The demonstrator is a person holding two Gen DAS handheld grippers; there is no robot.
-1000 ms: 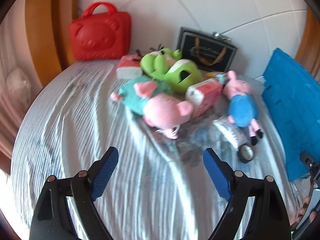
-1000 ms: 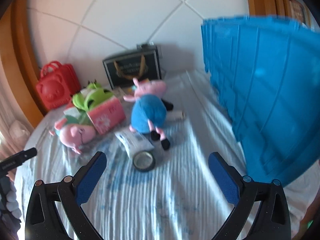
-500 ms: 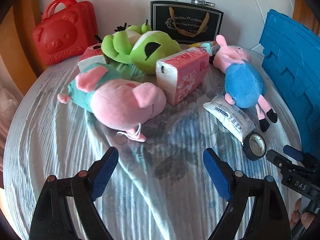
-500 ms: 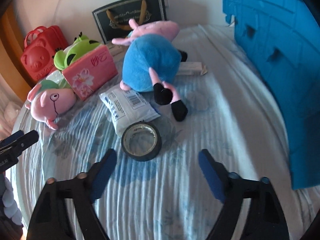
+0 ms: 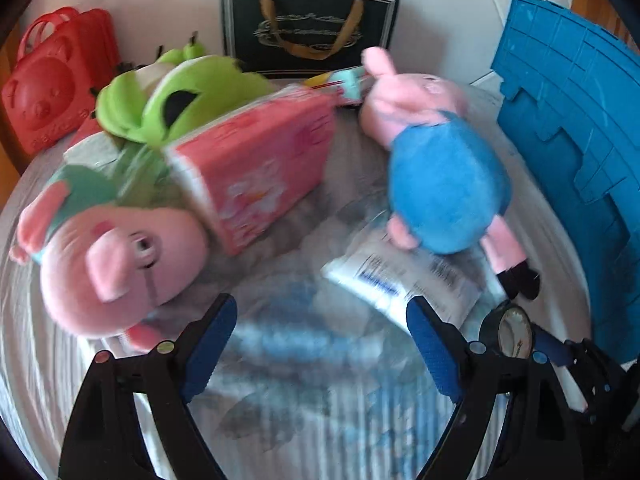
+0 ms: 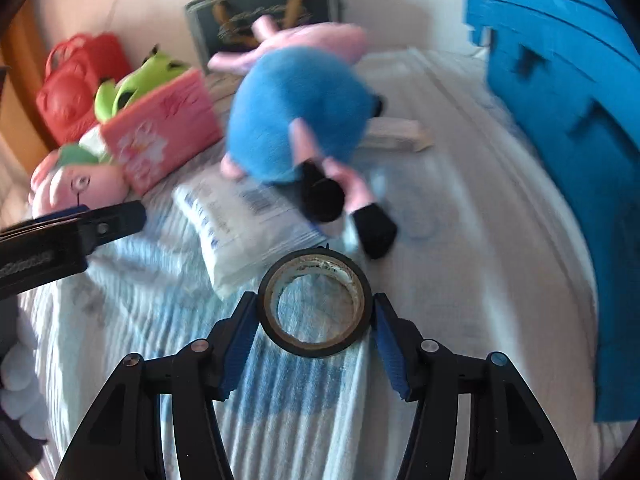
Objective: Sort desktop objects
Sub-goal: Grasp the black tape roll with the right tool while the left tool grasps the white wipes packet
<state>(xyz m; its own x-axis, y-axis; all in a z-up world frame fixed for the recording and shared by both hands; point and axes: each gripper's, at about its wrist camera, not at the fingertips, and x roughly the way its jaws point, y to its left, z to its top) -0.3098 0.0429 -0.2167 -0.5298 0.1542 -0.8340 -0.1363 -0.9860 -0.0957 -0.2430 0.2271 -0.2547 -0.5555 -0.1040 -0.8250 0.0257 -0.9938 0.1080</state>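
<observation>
The right gripper (image 6: 314, 320) sits low over the striped cloth (image 6: 120, 320) with a roll of black tape (image 6: 314, 304) lying flat between its blue fingers (image 6: 240, 340); the jaws are closing around it, and the pads stand just at the roll's sides, though whether they press yet is hard to tell. The tape lies at the near edge of the clutter, just this side of a white plastic packet (image 6: 240, 224) and the black feet of a blue-bodied pig toy (image 6: 296, 128). To the right stands a blue crate (image 6: 560, 120), which I judge to be where things get sorted. The left gripper (image 5: 320, 344) hovers wide open with nothing between its fingers, aimed at bare cloth between a pink pig toy (image 5: 120, 264) on the left and the white packet on the right; a pink tissue pack (image 5: 256, 172), a green plush toy (image 5: 172, 100), a red bear-shaped case (image 5: 52, 96) and a black gift bag (image 5: 308, 32) lie farther back. The step in hand looks like the first pick, the tape. Next, the right fingers need to finish pinching across the roll's outer wall, squarely enough that it does not pop out, then lift clear of the packet's edge before swinging right toward the crate.
</observation>
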